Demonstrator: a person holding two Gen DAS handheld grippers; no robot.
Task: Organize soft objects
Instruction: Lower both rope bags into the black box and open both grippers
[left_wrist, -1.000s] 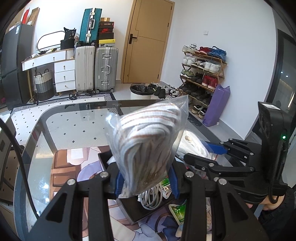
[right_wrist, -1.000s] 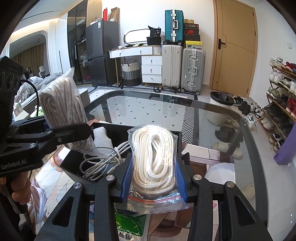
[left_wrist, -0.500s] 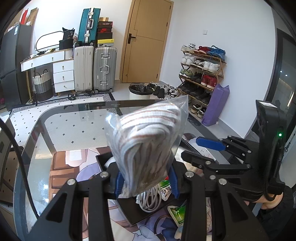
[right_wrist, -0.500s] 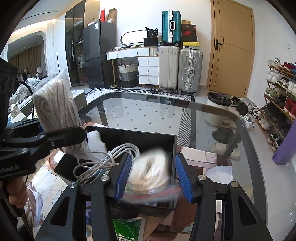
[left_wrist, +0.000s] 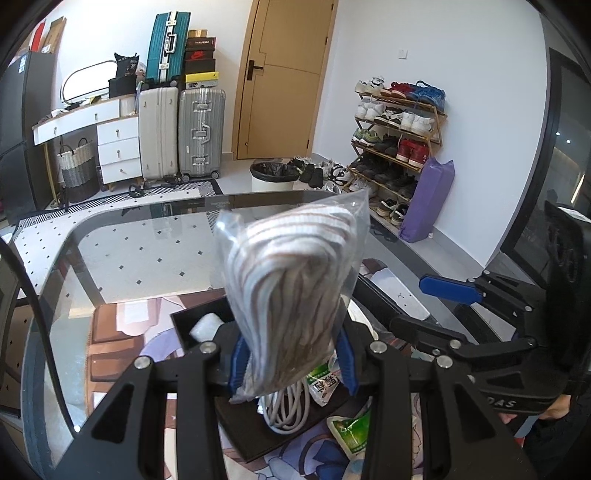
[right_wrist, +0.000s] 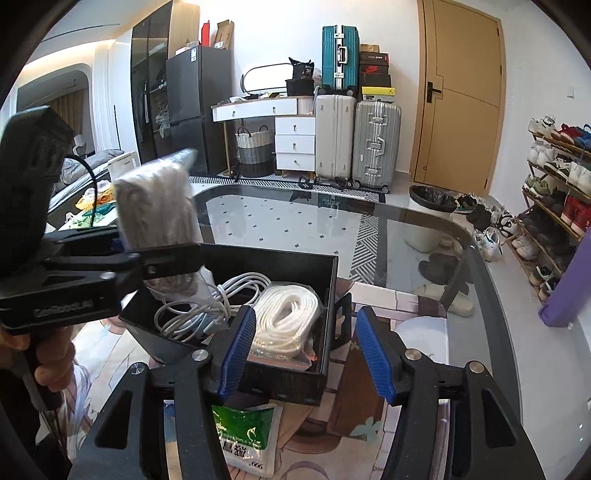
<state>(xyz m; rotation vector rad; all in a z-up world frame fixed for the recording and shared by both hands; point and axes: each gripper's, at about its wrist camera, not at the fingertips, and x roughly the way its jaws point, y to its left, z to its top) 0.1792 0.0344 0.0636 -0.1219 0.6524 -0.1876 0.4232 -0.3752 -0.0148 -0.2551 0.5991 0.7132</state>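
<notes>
My left gripper (left_wrist: 291, 363) is shut on a clear bag of striped rope (left_wrist: 291, 288), held upright above the black box (left_wrist: 199, 317); this bag also shows in the right wrist view (right_wrist: 155, 206). My right gripper (right_wrist: 306, 354) is open and empty, just above the near wall of the black box (right_wrist: 291, 380). In the box lie a bag of white rope (right_wrist: 286, 317) and a coiled white cable (right_wrist: 207, 306). A green-and-white packet (right_wrist: 247, 439) lies on the table in front of the box.
The box stands on a printed mat (right_wrist: 384, 417) on a glass table (right_wrist: 332, 218). The table's right edge curves near a shoe rack (right_wrist: 554, 199). Suitcases (right_wrist: 354, 136) and a door (right_wrist: 458, 92) stand at the far wall.
My right gripper opened and let the bag of white rope drop into the black box, then drew back a little. My left gripper kept holding the striped rope bag.
</notes>
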